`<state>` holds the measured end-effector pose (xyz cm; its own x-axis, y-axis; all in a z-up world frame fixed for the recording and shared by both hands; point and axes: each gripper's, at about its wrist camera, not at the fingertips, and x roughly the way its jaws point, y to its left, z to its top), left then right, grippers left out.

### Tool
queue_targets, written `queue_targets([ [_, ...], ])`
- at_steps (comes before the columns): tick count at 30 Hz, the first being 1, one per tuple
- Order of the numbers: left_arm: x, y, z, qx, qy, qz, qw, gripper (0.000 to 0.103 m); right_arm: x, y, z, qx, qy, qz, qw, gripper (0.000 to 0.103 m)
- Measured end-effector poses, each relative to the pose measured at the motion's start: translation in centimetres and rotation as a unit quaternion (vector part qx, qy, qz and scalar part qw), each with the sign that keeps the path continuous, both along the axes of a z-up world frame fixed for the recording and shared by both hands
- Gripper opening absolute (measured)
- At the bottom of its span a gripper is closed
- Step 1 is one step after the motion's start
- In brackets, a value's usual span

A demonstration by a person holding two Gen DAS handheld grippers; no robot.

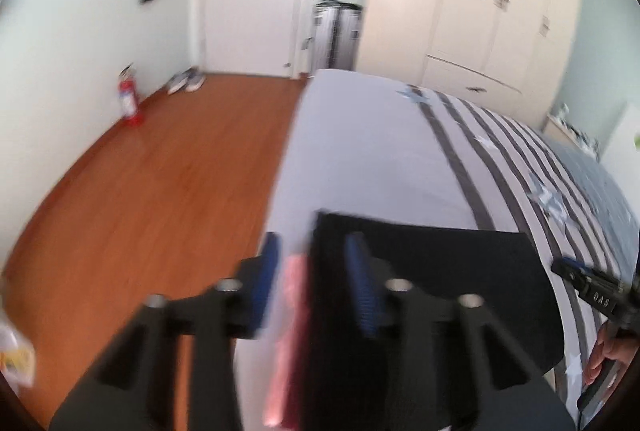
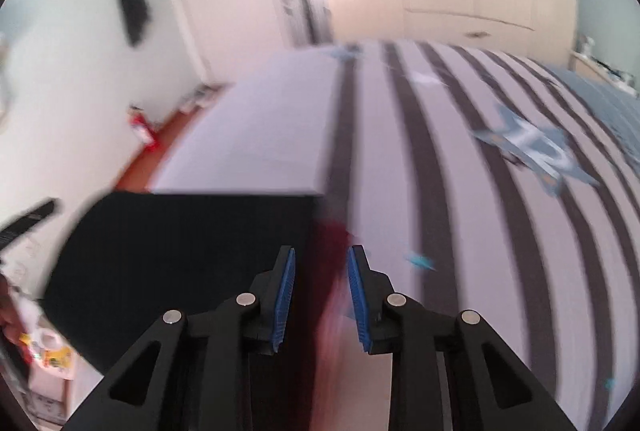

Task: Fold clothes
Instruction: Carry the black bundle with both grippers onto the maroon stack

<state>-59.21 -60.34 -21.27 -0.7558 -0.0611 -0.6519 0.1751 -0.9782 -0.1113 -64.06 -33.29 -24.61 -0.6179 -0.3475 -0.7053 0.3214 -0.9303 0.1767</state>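
- We had the black cloth (image 1: 440, 251) lifted over the bed (image 1: 360, 159), its top edge taut between both claws.
- Left claw (image 1: 316, 271) and right claw (image 2: 320, 287) seemed clamped on it; blur left doubt.
- We judged the fold barely begun.

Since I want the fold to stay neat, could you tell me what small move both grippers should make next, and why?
Probably confirm the grip first: squeeze the left gripper and right gripper firmly onto the pink-lined edge of the black garment. Fabric sits between both pairs of blue pads, but blur hides whether they press.
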Motion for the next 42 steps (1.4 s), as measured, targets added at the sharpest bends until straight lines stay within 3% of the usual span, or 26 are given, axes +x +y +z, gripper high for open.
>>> queue_targets([
  [6,-3.8,2.7,-3.5,-0.024,-0.038,0.005,0.9990,0.012,-1.0,-6.0,-0.6,0.022,0.041,0.025,0.999,0.024],
  [8,-3.8,2.2,-5.2,-0.026,-0.052,0.014,0.9982,0.012,-2.0,-6.6,-1.7,0.036,0.037,0.019,0.998,0.024],
  [11,-3.0,2.0,-5.9,-0.025,-0.045,0.014,0.9986,0.012,-3.3,-6.0,-3.7,0.034,0.002,0.017,0.999,0.022],
  [12,-2.6,2.0,-6.1,-0.027,-0.041,0.013,0.9987,0.012,-3.1,-5.9,-3.8,0.038,0.009,0.018,0.999,0.022],
  [15,-2.3,1.6,-5.9,-0.022,-0.043,0.017,0.9987,0.012,-3.0,-5.2,-3.9,0.047,0.025,0.024,0.998,0.022],
  [17,-2.3,0.4,-5.7,-0.018,-0.048,0.051,0.9974,0.012,-3.3,-4.3,-3.8,0.040,0.020,0.019,0.999,0.022],
  [19,-2.5,-1.3,-6.5,0.011,-0.067,0.057,0.9961,0.012,-4.0,-3.5,-3.9,0.028,0.009,0.012,0.999,0.021],
  [21,-2.5,-0.9,-6.5,-0.011,-0.073,0.038,0.9965,0.013,-4.5,-2.9,-4.1,0.023,0.002,0.014,1.000,0.016],
  [24,-2.4,-1.0,-5.0,-0.012,-0.061,0.042,0.9972,0.012,-3.8,-2.3,-4.1,0.043,0.011,0.018,0.999,0.016],
  [28,-3.1,0.3,-2.4,-0.002,-0.034,0.027,0.9991,0.012,-5.4,0.9,-3.5,0.024,-0.020,-0.042,0.999,0.020],
  [31,-4.9,3.2,-1.7,0.024,-0.038,-0.021,0.9988,0.012,-4.8,-0.9,-1.8,0.008,0.010,0.010,1.000,0.020],
  [35,-6.6,6.2,-3.6,0.067,-0.066,-0.047,0.9945,0.012,-2.7,-6.2,-1.0,-0.031,0.003,0.088,0.996,0.019],
  [37,-6.7,6.5,-4.8,0.055,-0.084,-0.040,0.9941,0.011,-2.5,-7.7,-1.9,-0.029,-0.014,0.098,0.995,0.019],
  [39,-6.5,6.2,-5.6,0.042,-0.095,-0.029,0.9941,0.003,-2.5,-8.7,-3.0,-0.012,-0.030,0.100,0.994,0.016],
  [42,-5.6,4.4,-5.4,0.021,-0.094,-0.019,0.9951,0.002,-2.9,-6.7,-3.3,-0.003,-0.026,0.080,0.996,0.015],
])
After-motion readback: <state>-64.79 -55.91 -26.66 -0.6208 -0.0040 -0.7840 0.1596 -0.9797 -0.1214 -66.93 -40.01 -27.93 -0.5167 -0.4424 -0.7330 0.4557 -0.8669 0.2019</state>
